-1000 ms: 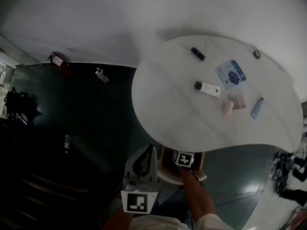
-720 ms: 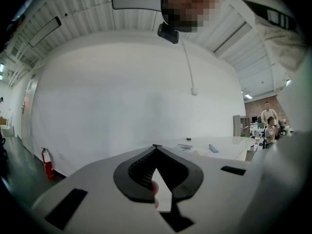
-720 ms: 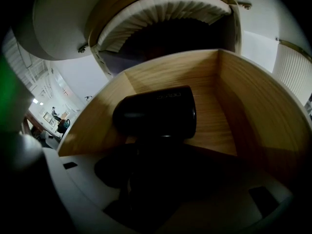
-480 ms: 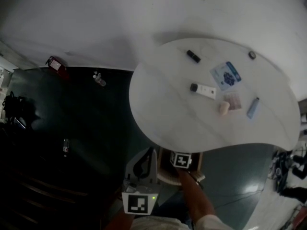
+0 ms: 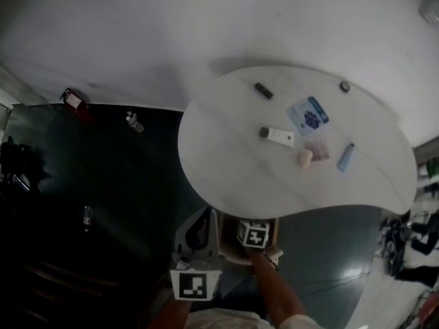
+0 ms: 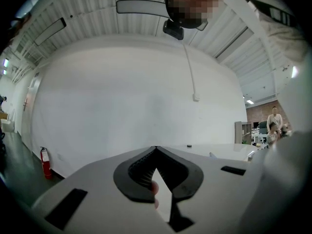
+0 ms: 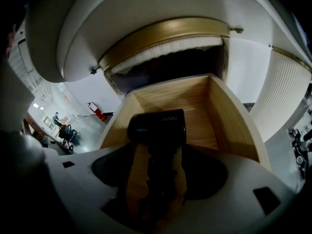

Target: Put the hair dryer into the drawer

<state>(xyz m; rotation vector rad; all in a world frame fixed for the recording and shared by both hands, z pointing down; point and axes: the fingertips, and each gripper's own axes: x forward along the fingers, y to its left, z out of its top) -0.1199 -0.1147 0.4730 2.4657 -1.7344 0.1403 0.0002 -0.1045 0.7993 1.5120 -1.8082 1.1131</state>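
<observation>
The black hair dryer [image 7: 157,127] lies in the open wooden drawer [image 7: 220,112], its handle running back between the jaws of my right gripper [image 7: 157,172]. Those jaws have just been opening and stand wide, with bare wood showing on both sides of the handle. In the head view the right gripper [image 5: 252,242] hangs over the drawer [image 5: 273,228] at the white table's [image 5: 226,163] near edge. My left gripper [image 5: 199,235] is beside it on the left. In the left gripper view the left gripper [image 6: 156,150] points at a white wall, tips together, holding nothing.
On the table lie a white tube [image 5: 277,136], a blue-and-white pack [image 5: 307,113], a pink item [image 5: 304,158], a blue tube [image 5: 346,157] and a small black object [image 5: 263,90]. On the dark floor to the left are a fire extinguisher [image 5: 74,103] and a bottle [image 5: 134,122].
The head view has shifted, so the table and its items sit lower and further left in the picture. Both grippers stay at the drawer by the table's near edge.
</observation>
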